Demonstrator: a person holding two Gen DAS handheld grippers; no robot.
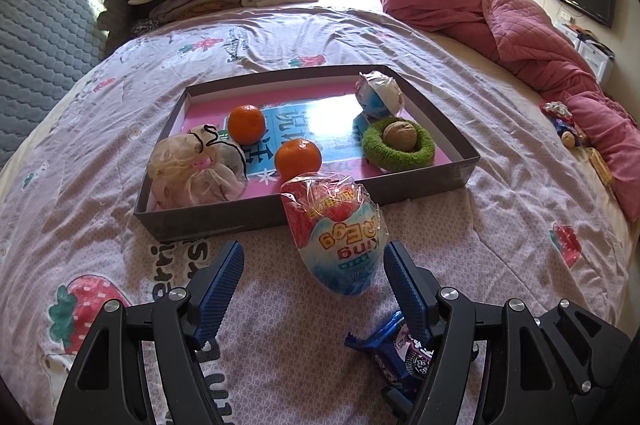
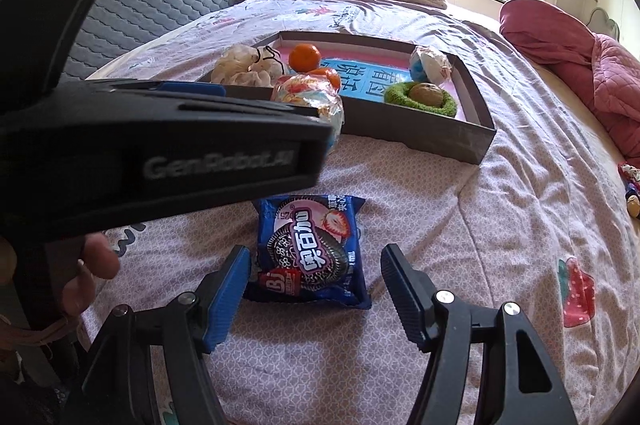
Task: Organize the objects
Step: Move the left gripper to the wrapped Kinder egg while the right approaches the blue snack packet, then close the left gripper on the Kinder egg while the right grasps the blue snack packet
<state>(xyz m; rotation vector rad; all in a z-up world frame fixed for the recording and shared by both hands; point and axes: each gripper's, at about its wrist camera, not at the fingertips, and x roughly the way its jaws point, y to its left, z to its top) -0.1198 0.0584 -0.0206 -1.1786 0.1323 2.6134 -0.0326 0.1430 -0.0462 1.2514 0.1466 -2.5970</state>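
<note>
Blue cookie pack (image 2: 312, 251) btwn wide right hand-held gripper (image 2: 316, 271); left (image 1: 314, 267) wide round egg (image 1: 338, 233).

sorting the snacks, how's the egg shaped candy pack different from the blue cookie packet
The egg-shaped candy pack is rounded and bulky, red and pale blue under clear crinkly wrap; the blue cookie packet is a flat dark blue pouch. The candy pack leans against the tray wall between the open left gripper jaws; the cookie packet lies flat between the open right gripper jaws. Both sit on the bed, outside the tray.
</note>
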